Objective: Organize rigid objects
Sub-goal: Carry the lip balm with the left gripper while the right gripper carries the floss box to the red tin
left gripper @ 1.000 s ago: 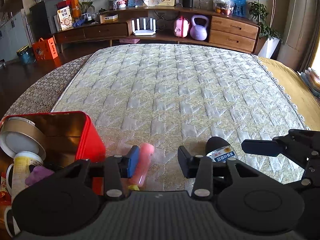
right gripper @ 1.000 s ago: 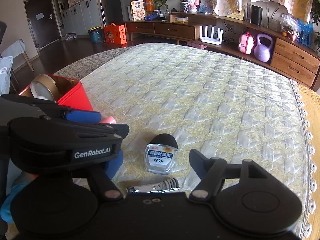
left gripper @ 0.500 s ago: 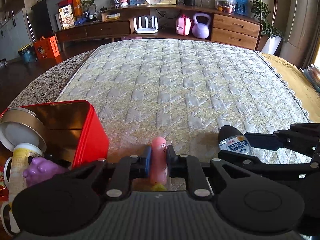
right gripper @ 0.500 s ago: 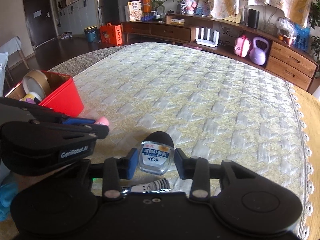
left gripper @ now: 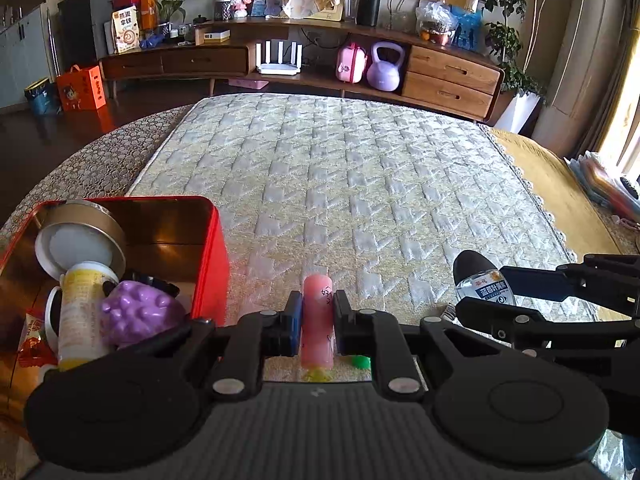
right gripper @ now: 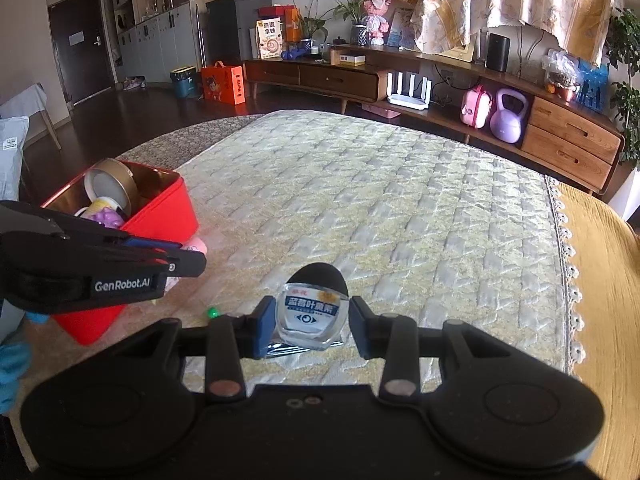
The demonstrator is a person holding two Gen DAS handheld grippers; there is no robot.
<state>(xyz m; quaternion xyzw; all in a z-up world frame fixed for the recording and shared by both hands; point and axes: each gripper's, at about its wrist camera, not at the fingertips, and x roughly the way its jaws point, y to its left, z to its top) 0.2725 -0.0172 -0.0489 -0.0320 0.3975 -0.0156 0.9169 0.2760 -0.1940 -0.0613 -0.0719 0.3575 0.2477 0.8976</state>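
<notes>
My left gripper [left gripper: 317, 322] is shut on a pink tube [left gripper: 317, 320], held a little above the quilted mat. To its left stands an open red tin box [left gripper: 208, 248] holding a round gold tin [left gripper: 80, 240], a yellow-white bottle [left gripper: 82, 312] and a purple knobbly toy [left gripper: 136, 312]. My right gripper [right gripper: 312, 322] is shut on a small clear bottle [right gripper: 312, 314] with a black cap and a blue label, lifted off the mat. A metal nail clipper [right gripper: 288, 348] lies under it, mostly hidden. The small bottle [left gripper: 484, 284] also shows in the left wrist view.
A tiny green piece [right gripper: 213, 313] lies on the quilted mat [right gripper: 380, 208] between the grippers. The mat stretches far ahead; a yellow cloth [right gripper: 600, 280] borders its right side. A wooden sideboard [right gripper: 440, 92] stands beyond.
Both grippers went from open to shut, the left on the pink tube, the right on the small bottle. Both have since risen off the mat with their objects.
</notes>
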